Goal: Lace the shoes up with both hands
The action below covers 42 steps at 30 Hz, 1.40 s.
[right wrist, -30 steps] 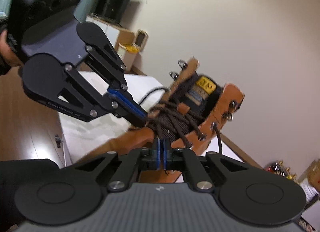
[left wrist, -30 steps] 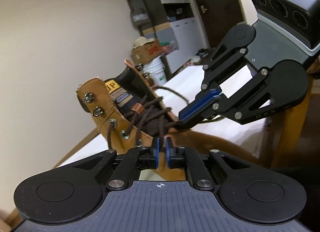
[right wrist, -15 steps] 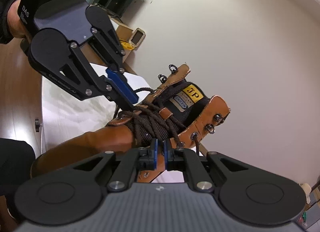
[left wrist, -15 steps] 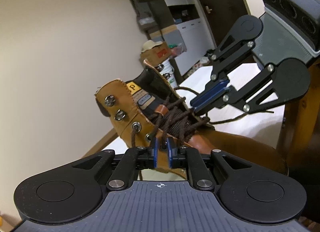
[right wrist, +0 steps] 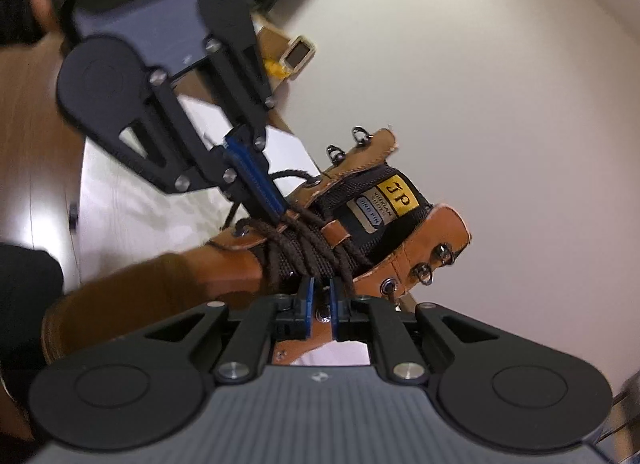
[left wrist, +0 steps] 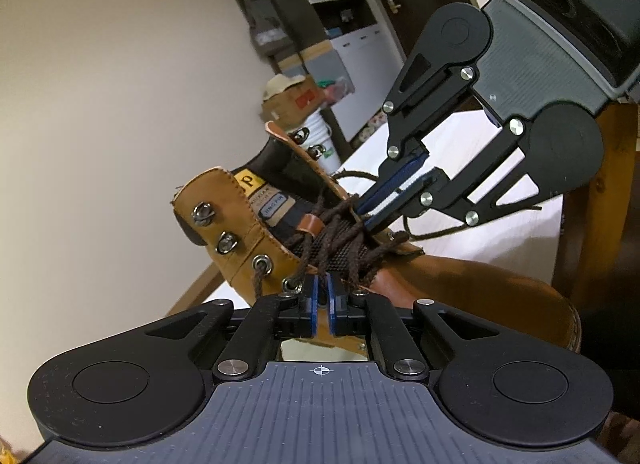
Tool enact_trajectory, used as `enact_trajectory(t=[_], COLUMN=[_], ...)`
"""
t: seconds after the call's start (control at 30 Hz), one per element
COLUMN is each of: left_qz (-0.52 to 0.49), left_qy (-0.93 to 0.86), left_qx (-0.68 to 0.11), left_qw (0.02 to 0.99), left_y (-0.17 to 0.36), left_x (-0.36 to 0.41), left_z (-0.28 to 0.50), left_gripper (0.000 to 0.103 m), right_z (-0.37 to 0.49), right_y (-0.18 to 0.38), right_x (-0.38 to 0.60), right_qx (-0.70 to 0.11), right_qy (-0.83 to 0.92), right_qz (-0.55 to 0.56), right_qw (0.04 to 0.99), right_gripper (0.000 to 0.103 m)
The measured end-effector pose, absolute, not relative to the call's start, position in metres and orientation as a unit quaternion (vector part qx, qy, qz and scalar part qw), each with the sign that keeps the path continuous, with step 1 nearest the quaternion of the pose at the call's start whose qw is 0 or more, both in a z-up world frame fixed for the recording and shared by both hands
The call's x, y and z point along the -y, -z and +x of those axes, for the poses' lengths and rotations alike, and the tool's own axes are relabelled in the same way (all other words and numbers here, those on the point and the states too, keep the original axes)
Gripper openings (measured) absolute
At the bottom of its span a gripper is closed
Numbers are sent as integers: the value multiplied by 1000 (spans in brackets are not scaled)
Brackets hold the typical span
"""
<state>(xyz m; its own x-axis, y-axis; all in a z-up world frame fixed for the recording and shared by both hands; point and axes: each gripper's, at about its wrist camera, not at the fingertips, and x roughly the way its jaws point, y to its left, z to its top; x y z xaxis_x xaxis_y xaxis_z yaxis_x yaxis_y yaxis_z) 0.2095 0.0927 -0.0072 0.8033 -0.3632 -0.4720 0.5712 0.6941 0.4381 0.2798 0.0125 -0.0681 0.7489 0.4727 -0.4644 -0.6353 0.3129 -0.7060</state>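
A tan leather boot lies on the white table, its collar tilted up towards the wall. Dark brown laces cross over the tongue. My left gripper is at the lace crossing on one side; its jaws are closing to a narrow slit on a lace strand. My right gripper comes in from the opposite side with its tips at the laces. Its jaws are opening, with a clear gap that shows only leather and an eyelet.
White table top lies under the boot. A wooden post stands at the right edge. A cardboard box and a white bucket sit behind by the wall. A person's hand holds the left gripper.
Left jaws have narrowed onto the lace. Right jaws have gone from shut to a small gap. The right gripper has rolled and come closer to the lace crossing; the boot looks more tilted in both views.
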Motion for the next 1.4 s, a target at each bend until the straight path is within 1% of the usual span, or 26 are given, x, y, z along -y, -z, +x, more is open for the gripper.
enact_trajectory(t=[0.17, 0.23, 0.3, 0.4, 0.5, 0.6, 0.63, 0.67, 0.73, 0.77, 0.83, 0.9, 0.97, 1.03, 1.27, 1.4], left_qz=[281, 265, 241, 215, 233, 231, 235, 233, 226, 223, 234, 254, 275, 294, 336, 387], left_qy=[261, 262, 262, 273, 270, 270, 269, 271, 269, 264, 240, 229, 228, 227, 226, 212], left_qx=[-180, -182, -184, -179, -178, -178, -178, -178, -172, -167, -155, -153, -151, -149, -140, -133], left_qw=[906, 910, 916, 920, 917, 918, 917, 917, 920, 923, 930, 927, 922, 916, 904, 888], left_y=[8, 8, 6, -1, -2, -3, -3, -4, -8, -10, -11, -9, -7, -4, 4, 8], left_x=[-98, -101, -105, -104, -96, -99, -99, -101, -106, -109, -112, -109, -106, -101, -94, -82], left_z=[212, 213, 213, 206, 203, 201, 199, 197, 194, 193, 193, 194, 195, 199, 202, 201], left_gripper=[5, 5, 2, 2, 2, 3, 4, 9, 9, 9, 9, 9, 13, 13, 14, 13], right_z=[278, 277, 278, 278, 271, 264, 261, 258, 256, 258, 261, 265, 266, 268, 277, 282], right_y=[72, 72, 66, 56, 56, 55, 54, 54, 50, 47, 49, 53, 56, 59, 63, 65], right_x=[-21, -21, -16, -8, -7, -4, -2, 0, 4, 7, 10, 11, 11, 8, 2, -5], right_qx=[-80, -86, -97, -110, -110, -108, -104, -100, -92, -88, -83, -78, -72, -67, -71, -76], right_qy=[-337, -336, -346, -363, -372, -380, -381, -382, -383, -377, -358, -338, -326, -322, -334, -337], right_qz=[-513, -507, -468, -408, -398, -393, -398, -403, -395, -386, -391, -402, -422, -441, -449, -455], right_qw=[786, 789, 807, 830, 831, 830, 828, 826, 830, 838, 844, 847, 843, 835, 825, 821], right_gripper=[9, 4, 3, 2, 3, 3, 4, 5, 6, 9, 12, 12, 12, 12, 12, 12])
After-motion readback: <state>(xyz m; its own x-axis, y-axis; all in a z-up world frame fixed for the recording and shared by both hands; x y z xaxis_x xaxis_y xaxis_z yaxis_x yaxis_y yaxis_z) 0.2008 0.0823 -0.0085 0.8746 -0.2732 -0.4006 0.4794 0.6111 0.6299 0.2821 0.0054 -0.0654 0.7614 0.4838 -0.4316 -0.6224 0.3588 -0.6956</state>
